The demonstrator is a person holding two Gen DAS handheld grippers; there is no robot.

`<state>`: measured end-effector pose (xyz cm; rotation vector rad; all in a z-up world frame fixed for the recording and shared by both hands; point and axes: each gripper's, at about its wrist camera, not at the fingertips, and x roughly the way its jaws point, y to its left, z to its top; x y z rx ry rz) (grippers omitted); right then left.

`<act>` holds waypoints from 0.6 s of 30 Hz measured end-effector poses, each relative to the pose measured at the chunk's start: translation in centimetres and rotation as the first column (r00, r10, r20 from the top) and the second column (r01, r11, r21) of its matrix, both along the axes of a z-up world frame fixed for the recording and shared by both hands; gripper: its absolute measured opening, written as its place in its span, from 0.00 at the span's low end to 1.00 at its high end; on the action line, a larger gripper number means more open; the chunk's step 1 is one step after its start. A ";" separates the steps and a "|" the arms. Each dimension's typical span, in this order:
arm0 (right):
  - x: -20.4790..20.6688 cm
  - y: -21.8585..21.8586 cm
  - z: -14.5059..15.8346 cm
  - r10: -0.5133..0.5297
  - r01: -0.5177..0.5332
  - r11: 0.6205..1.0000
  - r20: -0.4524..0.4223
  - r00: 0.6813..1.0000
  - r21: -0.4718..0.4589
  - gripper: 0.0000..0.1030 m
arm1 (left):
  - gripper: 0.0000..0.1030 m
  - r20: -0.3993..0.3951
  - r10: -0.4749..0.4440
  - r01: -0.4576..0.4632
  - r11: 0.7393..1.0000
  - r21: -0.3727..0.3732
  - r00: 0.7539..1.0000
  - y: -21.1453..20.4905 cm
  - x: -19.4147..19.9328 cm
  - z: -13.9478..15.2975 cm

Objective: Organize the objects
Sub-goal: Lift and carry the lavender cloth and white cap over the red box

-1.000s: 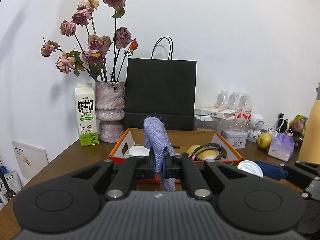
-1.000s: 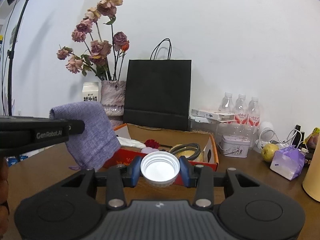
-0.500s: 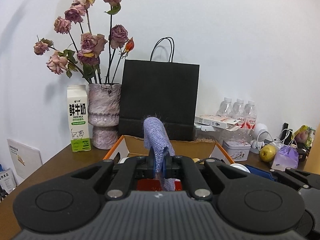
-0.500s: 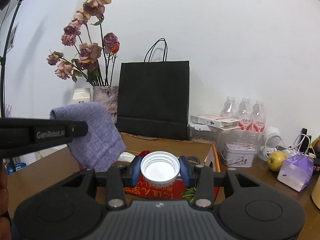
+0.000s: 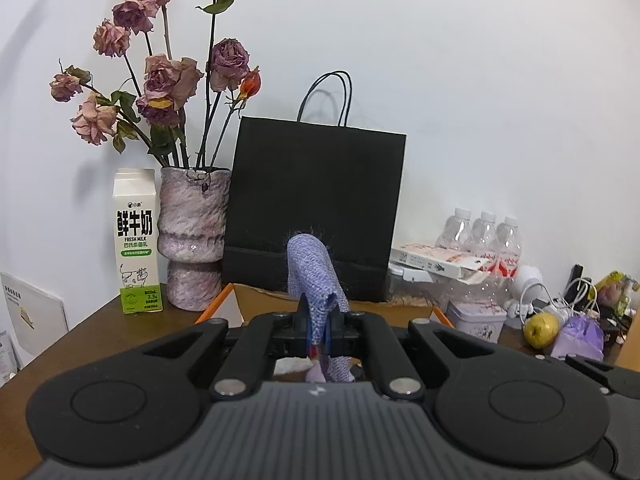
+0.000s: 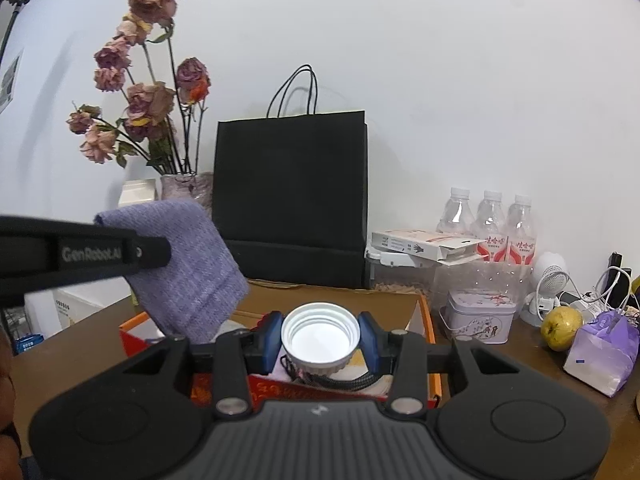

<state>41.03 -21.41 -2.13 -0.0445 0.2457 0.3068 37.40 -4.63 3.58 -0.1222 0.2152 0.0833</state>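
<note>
Both grippers raised over box since 1 s ago, loads kept.

L→R: left gripper pinching purple cloth, cloth draped above fingers; right gripper clamped on white cap, open side up. Box now lower in both views, contents mostly hidden in left view → prob. carrying phase, drop-off not yet done. Right view alone shows cloth's full spread, cable in box under cap; left view alone shows milk carton in full.
</note>
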 end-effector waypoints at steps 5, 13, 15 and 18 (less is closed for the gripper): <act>1.8 0.0 -0.1 -0.015 0.015 1.000 -0.001 1.000 -0.001 0.38 | 0.06 -0.001 0.013 -0.013 1.000 -0.013 1.000 0.6 2.1 0.0; 4.8 0.7 -0.6 -0.018 0.018 1.000 -0.014 1.000 -0.011 0.38 | 0.06 -0.029 0.023 -0.024 0.999 -0.024 0.999 1.5 5.3 -0.5; 5.5 0.9 -0.7 -0.016 0.016 1.000 -0.017 1.000 -0.013 0.38 | 0.06 -0.035 0.028 -0.029 0.999 -0.026 0.999 1.8 6.0 -0.7; 6.5 1.3 -1.0 -0.015 0.015 1.000 -0.023 1.000 -0.015 0.38 | 0.06 -0.044 0.032 -0.033 0.999 -0.027 0.999 2.0 6.9 -0.9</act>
